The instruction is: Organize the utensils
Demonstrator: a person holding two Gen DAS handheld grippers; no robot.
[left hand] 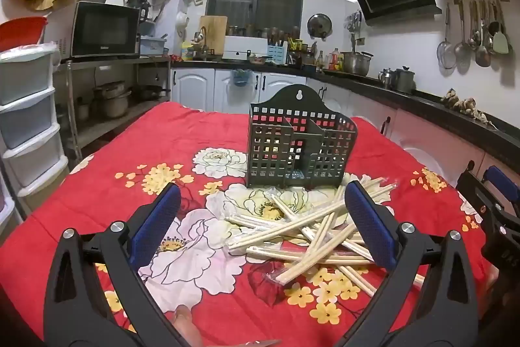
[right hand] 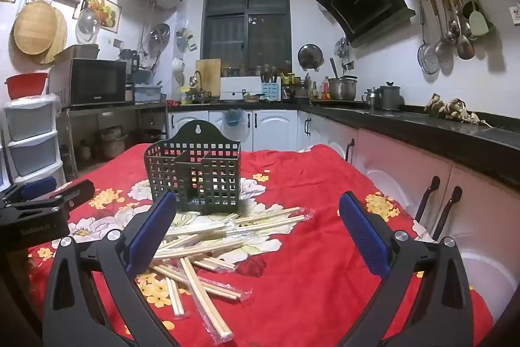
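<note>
Left wrist view: table [left hand: 97,204] under a red flowered cloth [left hand: 201,126], far edge just behind the dark slotted holder [left hand: 299,139], left edge dropping off beside the plastic drawers [left hand: 29,119], right edge running close along the counter cabinets [left hand: 422,132]. Bare cloth to the left and near side, free for moving; middle and right taken up by the pile. Left gripper [left hand: 263,207] spread as wide as it goes, holding nothing, touching nothing, hanging above the cloth. Wrapped chopsticks [left hand: 308,233] heaped crosswise between the fingers and slightly right, partly hidden behind the right finger [left hand: 367,226]. Holder upright just beyond the pile, straight ahead, near the far edge. Right gripper [left hand: 497,200] seen at the right border, well apart from the pile. A fingertip [left hand: 187,327] visible at the bottom.

Right wrist view: same table, right edge [right hand: 406,217] near two dark chair tops [right hand: 435,207] and the cabinets; broad stretch of bare cloth ahead and to the right. Right gripper [right hand: 256,217] fully spread, empty, clear of everything. Chopsticks [right hand: 201,249] lying low and left, mostly under and beside the left finger [right hand: 152,230], some reaching toward the near edge. Holder [right hand: 195,174] standing left of centre, just behind the pile, back panel toward the far side. Left gripper [right hand: 42,200] at the left border, above the cloth.
</note>
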